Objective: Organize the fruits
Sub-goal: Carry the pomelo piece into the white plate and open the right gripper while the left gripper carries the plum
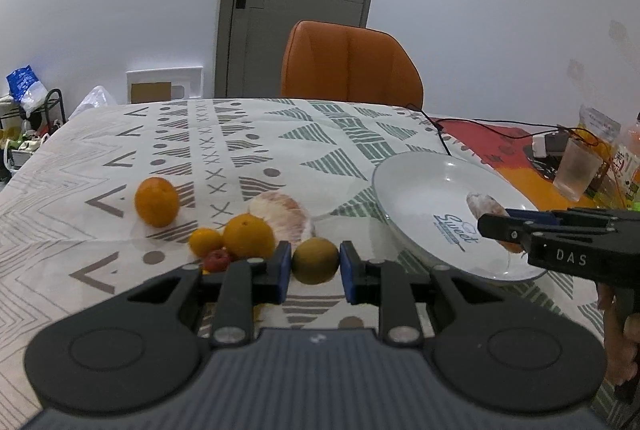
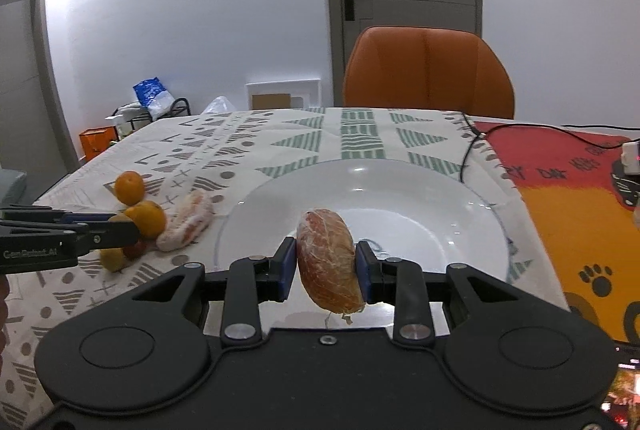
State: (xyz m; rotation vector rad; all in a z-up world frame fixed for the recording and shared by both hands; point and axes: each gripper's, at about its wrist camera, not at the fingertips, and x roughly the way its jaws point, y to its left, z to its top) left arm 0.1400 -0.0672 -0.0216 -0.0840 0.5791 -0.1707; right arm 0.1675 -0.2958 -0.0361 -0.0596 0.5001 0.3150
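Note:
My left gripper [image 1: 315, 264] has its blue pads on either side of a yellow-green round fruit [image 1: 315, 260] on the tablecloth. Beside it lie two oranges [image 1: 156, 201] [image 1: 248, 235], a small orange [image 1: 205, 241], a small red fruit [image 1: 217, 259] and a peeled pomelo segment [image 1: 282, 213]. My right gripper [image 2: 323, 270] is shut on another peeled pomelo segment [image 2: 329, 266] and holds it above the white plate [image 2: 400, 198]. In the left wrist view the right gripper [image 1: 496, 224] shows over the plate [image 1: 420, 198].
An orange chair [image 1: 352, 62] stands behind the table. A black cable [image 1: 440, 134] runs onto the red and orange mat [image 2: 568, 190]. A glass [image 1: 576, 170] and packets stand at the far right. A door is behind.

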